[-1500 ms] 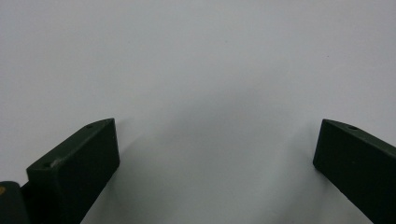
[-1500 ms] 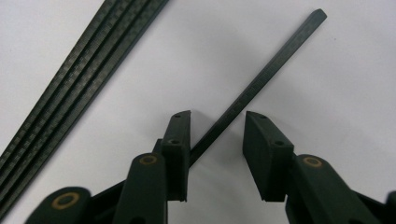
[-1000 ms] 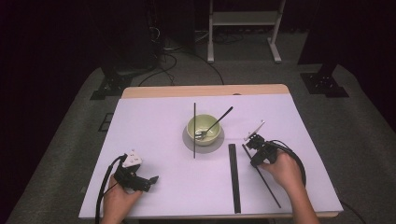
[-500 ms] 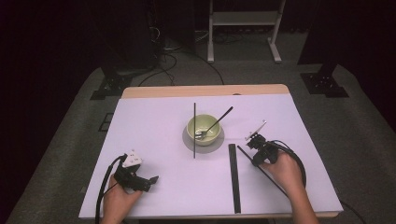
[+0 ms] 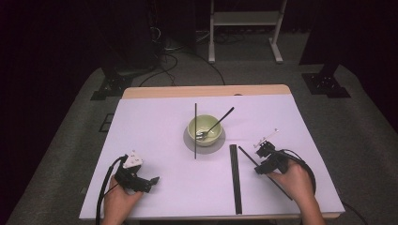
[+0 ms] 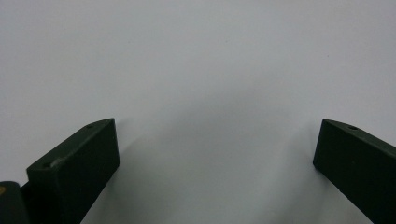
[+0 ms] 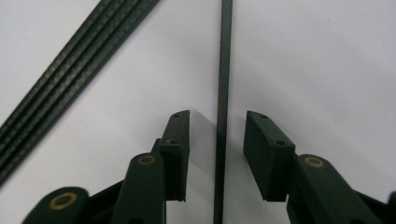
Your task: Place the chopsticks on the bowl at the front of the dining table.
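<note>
White covers your worktop (image 5: 155,131), dark floor behind it. Lower right of the high view, a thin black rod (image 7: 223,93) lies flat between the jaws of your right tool (image 7: 217,135); they are partly open, a gap on each side. Just left lies a wide black strip (image 5: 234,178). At centre sits a green bowl (image 5: 204,130) with a fork (image 5: 217,123). Lower left, your left tool (image 6: 217,144) gapes wide, empty.
</note>
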{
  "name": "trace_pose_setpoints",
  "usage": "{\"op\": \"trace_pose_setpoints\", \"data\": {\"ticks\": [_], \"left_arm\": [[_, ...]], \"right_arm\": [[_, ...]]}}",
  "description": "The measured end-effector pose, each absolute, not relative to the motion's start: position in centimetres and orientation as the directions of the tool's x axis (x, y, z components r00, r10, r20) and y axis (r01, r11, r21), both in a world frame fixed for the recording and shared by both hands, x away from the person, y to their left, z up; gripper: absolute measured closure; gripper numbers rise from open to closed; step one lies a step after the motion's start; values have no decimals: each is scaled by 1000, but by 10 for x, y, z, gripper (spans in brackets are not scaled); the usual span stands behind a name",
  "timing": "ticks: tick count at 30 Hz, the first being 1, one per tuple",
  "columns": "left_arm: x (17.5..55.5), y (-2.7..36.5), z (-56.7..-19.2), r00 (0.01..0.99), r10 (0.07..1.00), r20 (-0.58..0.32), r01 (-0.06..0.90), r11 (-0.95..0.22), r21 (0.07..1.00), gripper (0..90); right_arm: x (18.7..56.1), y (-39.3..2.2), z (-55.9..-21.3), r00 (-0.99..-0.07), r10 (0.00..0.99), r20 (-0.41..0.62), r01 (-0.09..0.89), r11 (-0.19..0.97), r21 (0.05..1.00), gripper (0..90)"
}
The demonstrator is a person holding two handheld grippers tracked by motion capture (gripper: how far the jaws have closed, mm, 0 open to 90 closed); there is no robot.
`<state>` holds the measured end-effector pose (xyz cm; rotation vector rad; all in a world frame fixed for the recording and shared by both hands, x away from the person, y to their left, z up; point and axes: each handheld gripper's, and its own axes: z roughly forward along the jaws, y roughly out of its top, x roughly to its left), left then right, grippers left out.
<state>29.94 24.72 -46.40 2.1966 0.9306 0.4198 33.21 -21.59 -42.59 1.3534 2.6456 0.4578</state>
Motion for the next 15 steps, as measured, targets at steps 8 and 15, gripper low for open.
{"op": "trace_pose_setpoints", "data": {"ticks": [8,15], "left_arm": [[300,247,-464,689,725,22,496,-493,714,0],[300,247,-464,689,725,22,496,-494,714,0]], "right_arm": [[330,-216,-424,-598,802,0,769,573,284,698],[334,-212,-423,-605,796,2,775,588,233,745]]}}
